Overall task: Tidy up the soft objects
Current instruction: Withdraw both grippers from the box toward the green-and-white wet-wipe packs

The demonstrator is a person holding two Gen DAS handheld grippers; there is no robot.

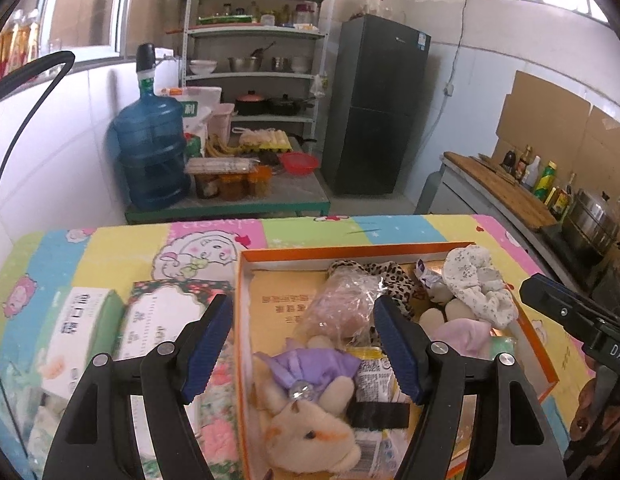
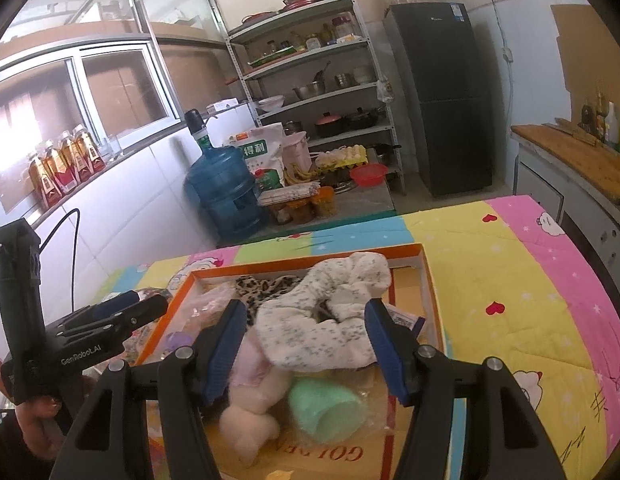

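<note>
Left wrist view: both grippers hang over an orange-rimmed box [image 1: 239, 320] of soft things on a bright patterned quilt [image 1: 109, 248].

Only this view shows the plush toy in a purple dress [image 1: 305, 408] at the near end of the box and two packets [image 1: 89, 332] lying on the quilt beside it; the right wrist view alone shows a green foam roll [image 2: 330, 408] under a white flowered cloth [image 2: 330, 320]. The left gripper [image 1: 305, 356] stands wide apart above the toy, gripping nothing. The right gripper [image 2: 305, 352] is also apart, flanking the flowered cloth without pressing it.
</note>
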